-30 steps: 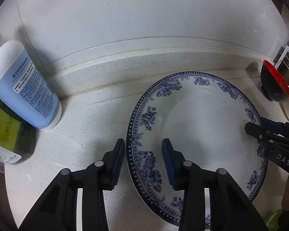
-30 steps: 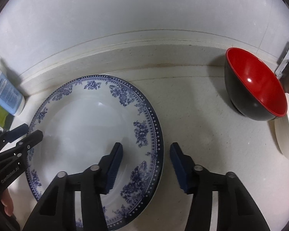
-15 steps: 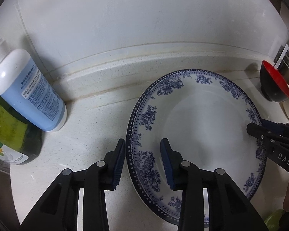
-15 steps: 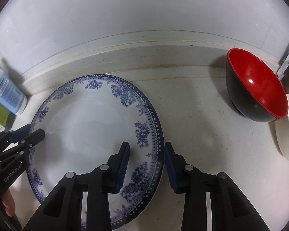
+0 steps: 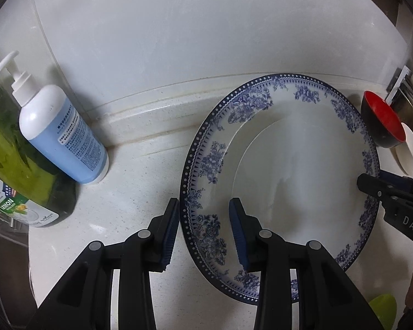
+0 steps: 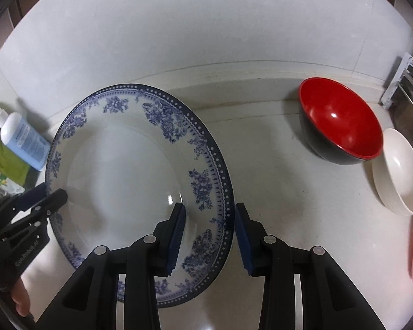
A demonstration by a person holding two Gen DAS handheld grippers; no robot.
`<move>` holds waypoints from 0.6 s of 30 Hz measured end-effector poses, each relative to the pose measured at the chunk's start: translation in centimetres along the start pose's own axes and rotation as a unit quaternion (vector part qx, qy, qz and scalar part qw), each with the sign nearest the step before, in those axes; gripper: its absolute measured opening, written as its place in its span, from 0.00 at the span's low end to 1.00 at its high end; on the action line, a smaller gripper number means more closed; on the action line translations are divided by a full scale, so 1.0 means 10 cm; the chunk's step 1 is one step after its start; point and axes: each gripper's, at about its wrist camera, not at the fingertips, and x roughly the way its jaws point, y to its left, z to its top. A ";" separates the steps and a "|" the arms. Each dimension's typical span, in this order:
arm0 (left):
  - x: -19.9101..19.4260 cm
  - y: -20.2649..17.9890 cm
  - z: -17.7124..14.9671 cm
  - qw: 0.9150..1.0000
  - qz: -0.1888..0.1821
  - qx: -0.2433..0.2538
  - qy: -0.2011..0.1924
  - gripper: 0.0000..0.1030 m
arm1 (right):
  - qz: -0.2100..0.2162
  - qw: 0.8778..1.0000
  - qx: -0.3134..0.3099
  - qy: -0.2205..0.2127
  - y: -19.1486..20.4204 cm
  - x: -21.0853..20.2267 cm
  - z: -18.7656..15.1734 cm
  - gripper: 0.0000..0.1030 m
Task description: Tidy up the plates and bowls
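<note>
Plate [image 5: 303,165] gripped at opposite rims; left gripper [image 5: 203,233], right gripper [image 6: 209,233] narrowly clamped.

Blue-patterned plate [image 5: 303,165] tilted above counter.

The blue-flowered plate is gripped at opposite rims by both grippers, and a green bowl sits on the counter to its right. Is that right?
Nearly. The right wrist view shows that the bowl to the right of the blue-flowered plate is red inside and black outside, not green. The rest holds: the left gripper and the right gripper each clamp the plate's rim on opposite sides.
</note>
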 end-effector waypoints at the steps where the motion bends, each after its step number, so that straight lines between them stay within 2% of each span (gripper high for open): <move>1: 0.02 0.00 0.00 1.000 0.002 0.001 0.000 0.36 | -0.002 1.000 0.001 0.000 0.00 0.00 0.01 0.36; 8: 0.20 0.00 -0.02 1.000 0.003 0.002 0.006 0.36 | -0.003 1.000 0.006 0.017 -0.01 0.19 0.02 0.36; 18: 0.31 -0.01 -0.06 1.000 0.000 0.000 0.011 0.36 | -0.002 1.000 0.008 0.014 0.00 0.34 -0.05 0.40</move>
